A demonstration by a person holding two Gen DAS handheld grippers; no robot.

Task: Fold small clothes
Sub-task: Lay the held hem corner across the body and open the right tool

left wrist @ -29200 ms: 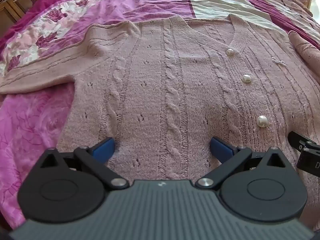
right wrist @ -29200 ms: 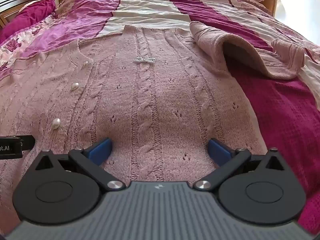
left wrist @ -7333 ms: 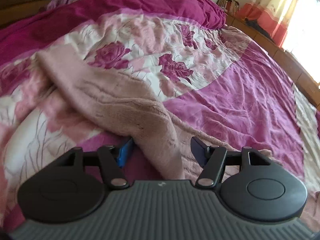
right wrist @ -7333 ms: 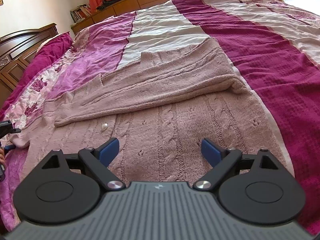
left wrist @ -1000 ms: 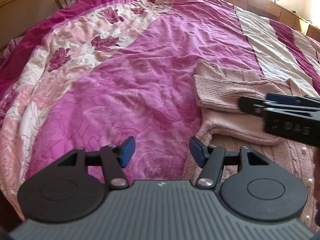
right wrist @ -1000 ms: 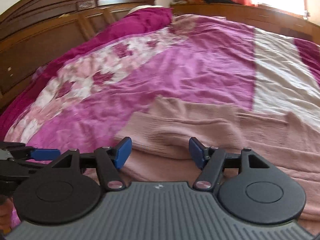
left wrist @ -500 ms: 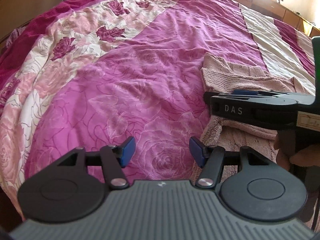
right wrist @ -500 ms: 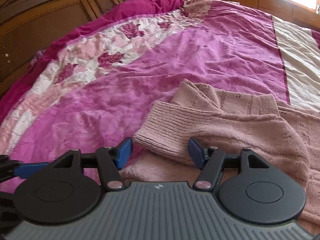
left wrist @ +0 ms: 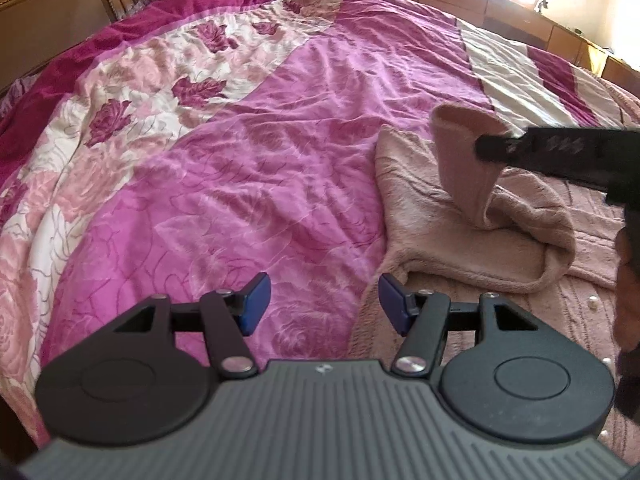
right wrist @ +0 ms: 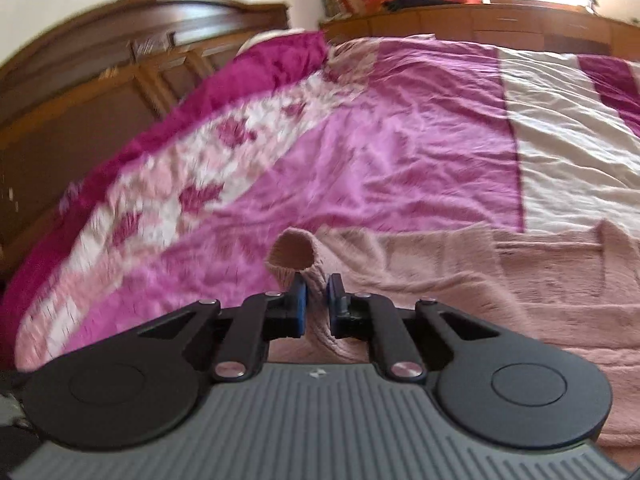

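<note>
While our right hand-held gripper (right wrist: 316, 300) has just closed its jaws, we pinch the ribbed cuff of the pink cable-knit cardigan (right wrist: 500, 292), lifting its soft sleeve (left wrist: 468, 168) off the bed (left wrist: 248, 168). Our left hand-held gripper (left wrist: 322, 302) stands half open and empty over the wrinkled quilt, the cardigan's edge just beside its right finger.

Cardigan (left wrist: 460, 216) – fuzzy knit; bedspread (left wrist: 260, 160) – smooth cloth, creased; headboard (right wrist: 100, 92) – glossy wood.

Dusty-pink cable-knit cardigan (left wrist: 460, 208), magenta, pink and cream rose-patterned bedspread (left wrist: 248, 152), brown wooden headboard (right wrist: 100, 80)
</note>
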